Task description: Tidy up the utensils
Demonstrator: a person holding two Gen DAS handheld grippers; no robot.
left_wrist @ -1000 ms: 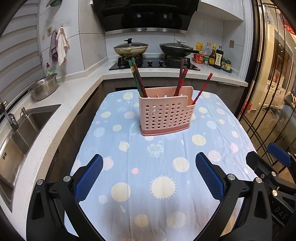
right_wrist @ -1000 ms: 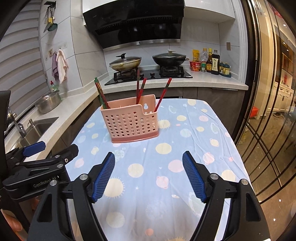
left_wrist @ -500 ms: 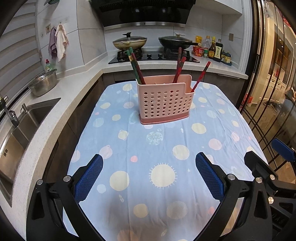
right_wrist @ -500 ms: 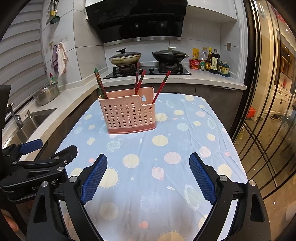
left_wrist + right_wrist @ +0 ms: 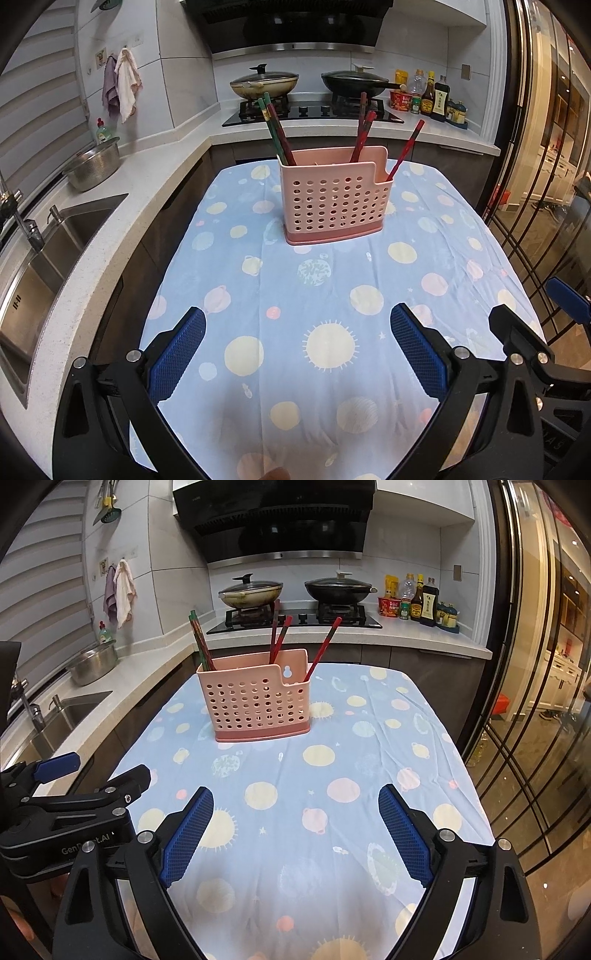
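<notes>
Filling most of both views, the surface (image 5: 332, 295) under its blue cloth with pale dots and suns carries a single thing, a pink perforated utensil holder (image 5: 334, 201) standing upright toward the far end, well apart from both grippers. From a second ago to now the holder sits lower and nearer the middle of each view, and the right gripper's jaws have just been opening, with nothing between them. That reads as a release already finished: every chopstick in sight is in the holder and none lies loose on the cloth, so the sorting looks done or close to it. The left gripper (image 5: 297, 356) hangs over the near end of the cloth with its blue pads spread wide and only cloth showing between them. The right gripper (image 5: 295, 836) is likewise spread wide and empty, beside the left one. In the holder, a bunch of green-and-red chopsticks (image 5: 275, 133) leans out of the left compartment, two red chopsticks (image 5: 364, 131) stand further right behind the tall wall, and a lone red chopstick (image 5: 406, 149) slants out of the low notched section at the right end.
</notes>
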